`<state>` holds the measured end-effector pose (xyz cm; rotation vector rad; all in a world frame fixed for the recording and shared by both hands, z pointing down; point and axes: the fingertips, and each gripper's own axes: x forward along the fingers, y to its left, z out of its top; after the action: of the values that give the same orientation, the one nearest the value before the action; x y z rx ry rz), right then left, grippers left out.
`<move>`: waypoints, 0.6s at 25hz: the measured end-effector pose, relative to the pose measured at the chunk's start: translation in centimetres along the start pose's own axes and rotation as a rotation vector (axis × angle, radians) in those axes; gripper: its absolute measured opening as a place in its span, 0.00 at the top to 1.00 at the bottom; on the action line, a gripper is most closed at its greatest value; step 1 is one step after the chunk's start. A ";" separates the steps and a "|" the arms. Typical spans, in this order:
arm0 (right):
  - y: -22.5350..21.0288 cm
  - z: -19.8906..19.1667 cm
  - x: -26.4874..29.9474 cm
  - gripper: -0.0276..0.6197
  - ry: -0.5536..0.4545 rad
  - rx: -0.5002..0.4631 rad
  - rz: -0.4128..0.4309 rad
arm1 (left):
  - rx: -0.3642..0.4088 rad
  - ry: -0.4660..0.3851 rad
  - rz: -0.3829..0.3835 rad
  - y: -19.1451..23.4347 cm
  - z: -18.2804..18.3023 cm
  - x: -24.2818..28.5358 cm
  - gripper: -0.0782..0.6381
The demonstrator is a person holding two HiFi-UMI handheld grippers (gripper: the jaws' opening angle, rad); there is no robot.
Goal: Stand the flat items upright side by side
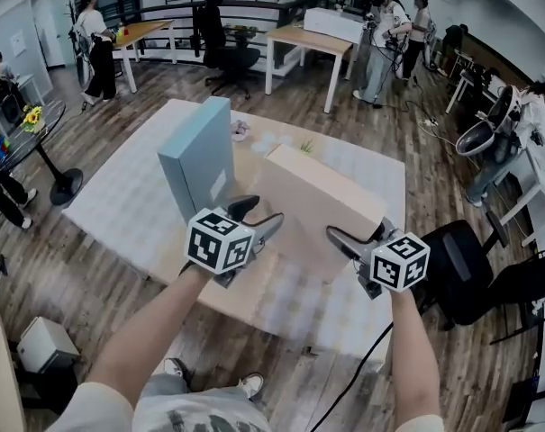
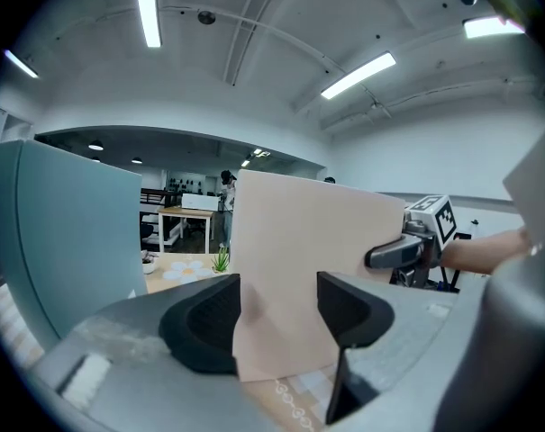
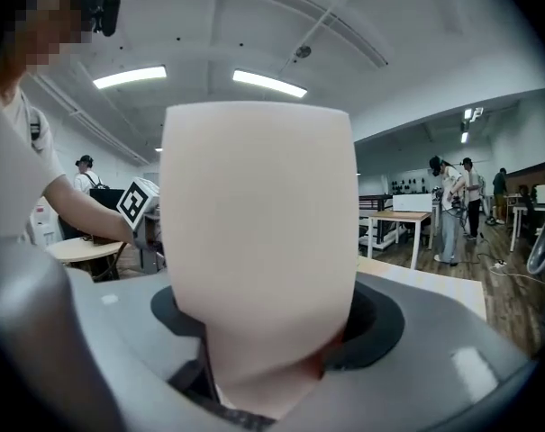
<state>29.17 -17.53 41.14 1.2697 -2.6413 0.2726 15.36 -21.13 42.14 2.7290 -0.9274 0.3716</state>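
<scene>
A blue-grey box point(image 1: 198, 156) stands upright on the table point(image 1: 119, 196); in the left gripper view the blue-grey box point(image 2: 65, 232) rises at the left. To its right a flat beige box point(image 1: 317, 196) is tilted, its long edge raised. My left gripper point(image 1: 258, 216) grips its near left corner, and the beige box point(image 2: 299, 241) sits between the pads of the left gripper point(image 2: 277, 318). My right gripper point(image 1: 358, 237) clamps the near right end. In the right gripper view the beige box point(image 3: 254, 223) fills the space between the jaws of the right gripper point(image 3: 267, 331).
A small bowl point(image 1: 240, 131) and a little green plant point(image 1: 306, 145) sit at the table's far side. A black office chair point(image 1: 470, 268) stands close on the right. Several people, desks and chairs are farther back in the room.
</scene>
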 end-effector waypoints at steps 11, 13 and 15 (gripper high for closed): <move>2.8 0.9 2.5 0.48 -0.043 0.059 -0.289 | -0.001 -0.026 0.007 2.4 0.2 -4.3 0.50; 3.2 1.1 3.5 0.48 -0.045 0.079 -0.342 | -0.001 -0.031 0.010 3.5 0.2 -5.4 0.50; 4.0 1.2 4.8 0.49 -0.043 0.089 -0.384 | -0.003 -0.039 0.013 4.8 0.1 -6.8 0.50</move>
<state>22.98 -18.97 40.85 1.7909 -2.3732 0.3053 7.16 -21.07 40.59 2.7382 -0.9554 0.3206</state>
